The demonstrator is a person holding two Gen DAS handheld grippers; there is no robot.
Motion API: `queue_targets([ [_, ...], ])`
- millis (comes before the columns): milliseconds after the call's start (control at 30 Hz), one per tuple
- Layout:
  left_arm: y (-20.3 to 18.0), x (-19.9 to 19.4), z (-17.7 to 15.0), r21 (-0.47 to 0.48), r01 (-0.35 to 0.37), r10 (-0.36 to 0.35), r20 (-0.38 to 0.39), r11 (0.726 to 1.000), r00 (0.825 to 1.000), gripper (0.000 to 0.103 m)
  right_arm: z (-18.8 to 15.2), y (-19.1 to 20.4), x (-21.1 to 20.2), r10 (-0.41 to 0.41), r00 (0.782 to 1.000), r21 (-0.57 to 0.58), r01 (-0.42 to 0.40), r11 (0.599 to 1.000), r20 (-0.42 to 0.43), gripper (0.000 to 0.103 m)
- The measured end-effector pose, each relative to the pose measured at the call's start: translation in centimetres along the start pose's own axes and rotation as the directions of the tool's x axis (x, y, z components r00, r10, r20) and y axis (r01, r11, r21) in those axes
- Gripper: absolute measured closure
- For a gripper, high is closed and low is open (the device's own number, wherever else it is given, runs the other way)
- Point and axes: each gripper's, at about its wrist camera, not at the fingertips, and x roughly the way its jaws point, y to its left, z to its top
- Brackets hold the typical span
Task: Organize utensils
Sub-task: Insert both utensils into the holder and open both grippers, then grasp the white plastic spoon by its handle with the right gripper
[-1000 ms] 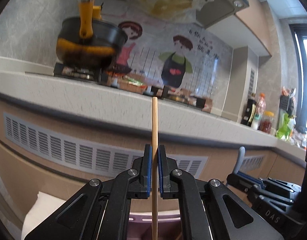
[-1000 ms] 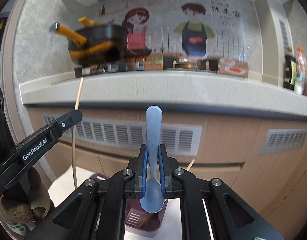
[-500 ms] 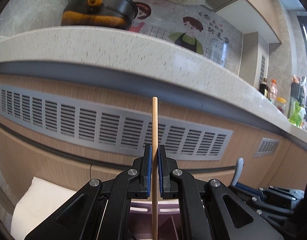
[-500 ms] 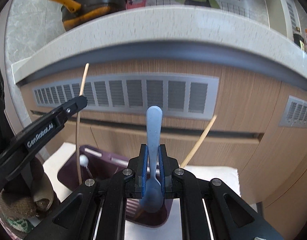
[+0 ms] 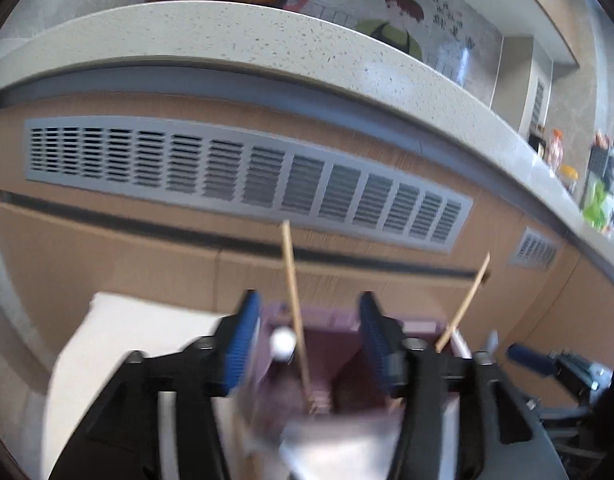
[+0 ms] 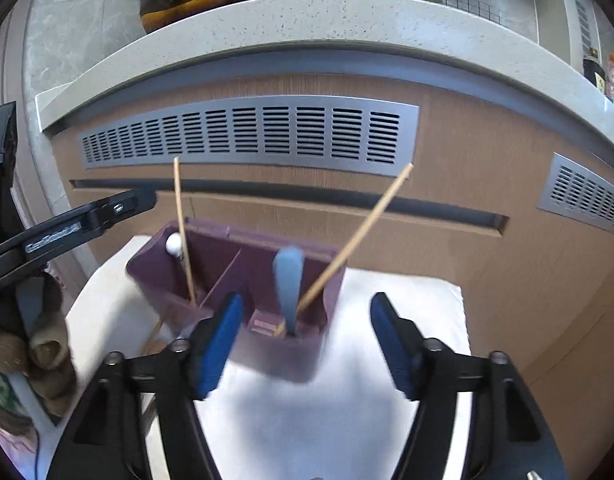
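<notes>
Left gripper [image 5: 303,344]: my jaws opening, chopstick [image 5: 293,284] loose between.
Right gripper [image 6: 303,340]: opening; blue spoon [image 6: 287,284] free, in purple holder [image 6: 155,268] at 12 o'clock.

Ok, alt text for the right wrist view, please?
The right tool, jaws opening and empty, hangs above a purple utensil holder on a white cloth. A blue spoon and two chopsticks stand inside; the left tool reaches in from the left.

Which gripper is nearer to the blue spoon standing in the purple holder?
Right. The right gripper brackets the blue spoon, jaws opening; the left gripper is over the holder's other end.
</notes>
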Motion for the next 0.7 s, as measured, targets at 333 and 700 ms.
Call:
queue_targets([
  [333,1.3,-7.5,-7.3,0.079,-0.079,0.092,-0.169,0.994,0.981,0.031,-5.4,3.5,-3.4,-0.022,0.994,-0.087,0.012,0.996,-0.110,0.004],
  [700,5.0,-12.6,-14.1,0.027,-0.109,0.112,-0.275,0.994,0.955,0.027,-8.4,9.3,1.9,0.085,0.956,-0.149,-0.131,0.980,-0.281,0.047],
])
